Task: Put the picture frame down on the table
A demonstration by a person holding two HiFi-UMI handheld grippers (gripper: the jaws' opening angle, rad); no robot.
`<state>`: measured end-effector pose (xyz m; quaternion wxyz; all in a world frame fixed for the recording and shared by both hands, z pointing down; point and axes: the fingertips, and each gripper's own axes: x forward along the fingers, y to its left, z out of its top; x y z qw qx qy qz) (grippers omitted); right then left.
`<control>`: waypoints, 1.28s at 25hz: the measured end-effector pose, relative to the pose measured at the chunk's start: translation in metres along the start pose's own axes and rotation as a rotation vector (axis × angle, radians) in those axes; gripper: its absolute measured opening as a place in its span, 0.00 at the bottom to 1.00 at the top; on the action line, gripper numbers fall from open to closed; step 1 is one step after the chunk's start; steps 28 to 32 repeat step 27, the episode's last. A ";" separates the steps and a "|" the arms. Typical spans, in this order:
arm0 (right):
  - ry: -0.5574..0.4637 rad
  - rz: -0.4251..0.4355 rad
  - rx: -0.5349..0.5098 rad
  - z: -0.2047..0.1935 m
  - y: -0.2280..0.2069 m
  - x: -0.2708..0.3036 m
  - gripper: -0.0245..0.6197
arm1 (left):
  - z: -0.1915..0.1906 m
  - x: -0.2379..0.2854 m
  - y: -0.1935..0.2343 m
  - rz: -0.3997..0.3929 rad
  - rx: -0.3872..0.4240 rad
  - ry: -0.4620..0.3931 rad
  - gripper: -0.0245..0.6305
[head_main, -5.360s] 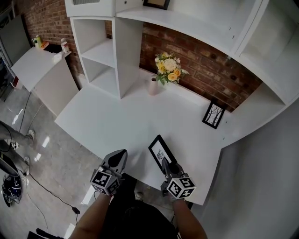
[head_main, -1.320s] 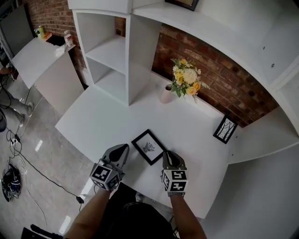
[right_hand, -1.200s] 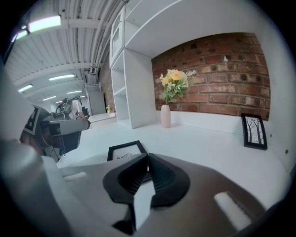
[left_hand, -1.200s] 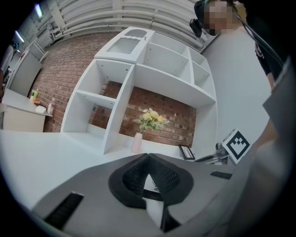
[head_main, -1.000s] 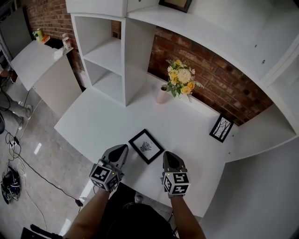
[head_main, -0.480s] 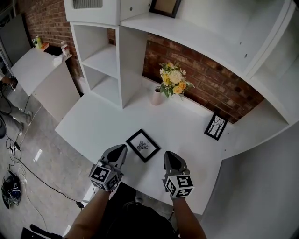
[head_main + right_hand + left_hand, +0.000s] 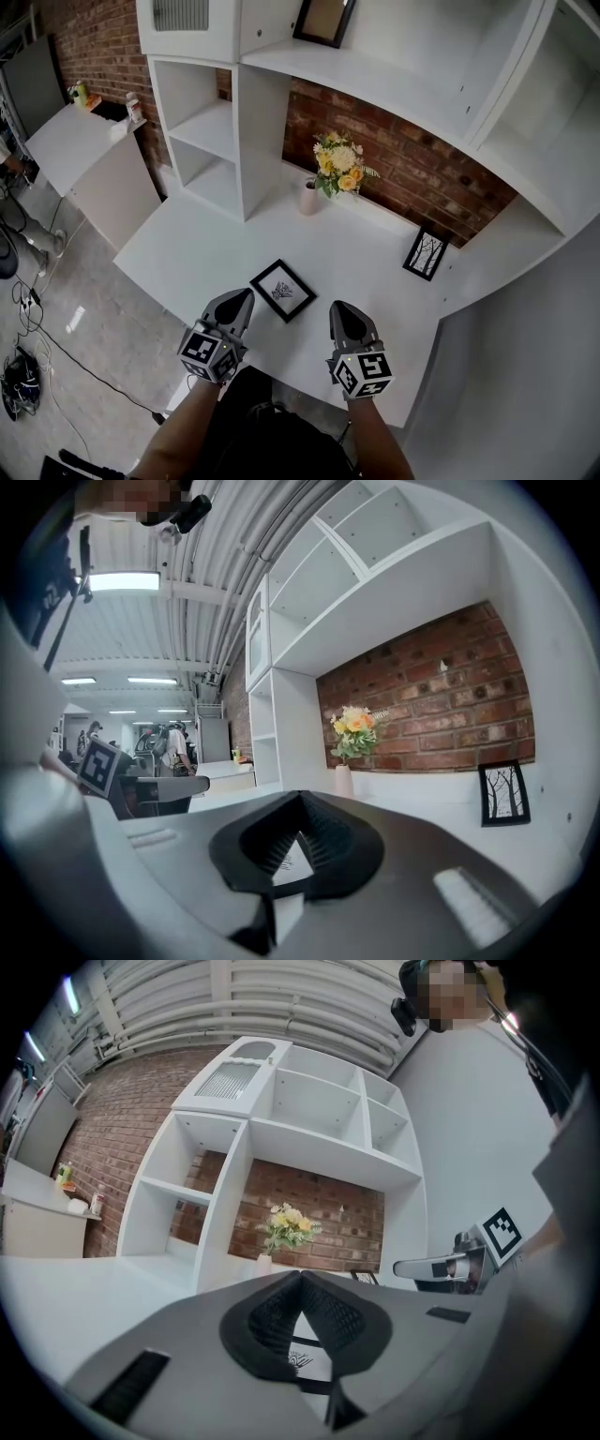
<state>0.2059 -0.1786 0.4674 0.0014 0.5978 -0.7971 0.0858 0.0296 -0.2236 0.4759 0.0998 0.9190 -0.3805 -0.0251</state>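
Note:
A black picture frame with a small plant drawing lies flat on the white table, near its front edge. My left gripper hangs just left of the frame, jaws shut and empty. To the frame's right, my right gripper is also shut and holds nothing. Neither gripper touches the frame. Through the closed jaws of the left gripper a bit of the frame shows. The right gripper points toward the brick wall.
A vase of yellow flowers stands at the back by the brick wall. A second framed picture of trees leans against the wall at right. White shelving rises at the back left, with another frame on top.
My right gripper put the frame flat on the table, let go and drew back. Over the last second both grippers stay nearly still while the head view shifts slightly.

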 end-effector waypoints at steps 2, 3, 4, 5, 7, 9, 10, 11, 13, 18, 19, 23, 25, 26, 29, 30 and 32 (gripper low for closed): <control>-0.012 0.005 0.000 0.003 0.002 -0.004 0.05 | 0.002 -0.002 -0.004 0.002 -0.001 -0.007 0.04; -0.018 0.007 0.001 0.004 0.002 -0.006 0.05 | 0.002 -0.003 -0.006 0.002 -0.001 -0.010 0.04; -0.024 0.010 0.003 0.006 0.003 -0.008 0.05 | 0.003 -0.005 -0.009 0.002 -0.001 -0.013 0.04; -0.028 0.013 0.005 0.006 0.004 -0.010 0.05 | 0.004 -0.006 -0.011 0.003 -0.001 -0.016 0.04; -0.036 0.021 0.006 0.008 0.007 -0.014 0.05 | 0.005 -0.011 -0.014 0.006 0.000 -0.022 0.04; -0.040 0.030 0.002 0.009 0.010 -0.018 0.05 | 0.006 -0.016 -0.017 0.011 0.001 -0.028 0.04; -0.042 0.035 0.001 0.010 0.012 -0.020 0.05 | 0.006 -0.018 -0.018 0.013 0.002 -0.031 0.04; -0.045 0.039 0.000 0.011 0.014 -0.022 0.05 | 0.007 -0.021 -0.019 0.015 0.004 -0.035 0.04; -0.048 0.048 0.002 0.012 0.018 -0.026 0.05 | 0.007 -0.026 -0.021 0.019 0.006 -0.039 0.04; -0.055 0.066 0.000 0.011 0.027 -0.037 0.05 | 0.012 -0.040 -0.030 0.033 0.010 -0.054 0.04; -0.056 0.070 0.001 0.010 0.029 -0.039 0.05 | 0.011 -0.042 -0.031 0.035 0.010 -0.054 0.04; -0.057 0.085 0.009 0.007 0.033 -0.044 0.05 | 0.008 -0.051 -0.033 0.046 0.013 -0.052 0.04; -0.058 0.091 0.010 0.008 0.035 -0.044 0.05 | 0.011 -0.052 -0.034 0.049 0.016 -0.055 0.04; -0.059 0.094 0.011 0.009 0.036 -0.045 0.05 | 0.012 -0.053 -0.035 0.050 0.017 -0.057 0.04; -0.059 0.096 0.011 0.010 0.036 -0.045 0.05 | 0.014 -0.053 -0.036 0.050 0.018 -0.058 0.04; -0.059 0.096 0.011 0.010 0.036 -0.045 0.05 | 0.014 -0.053 -0.036 0.050 0.018 -0.058 0.04; -0.059 0.096 0.011 0.010 0.036 -0.045 0.05 | 0.014 -0.053 -0.036 0.050 0.018 -0.058 0.04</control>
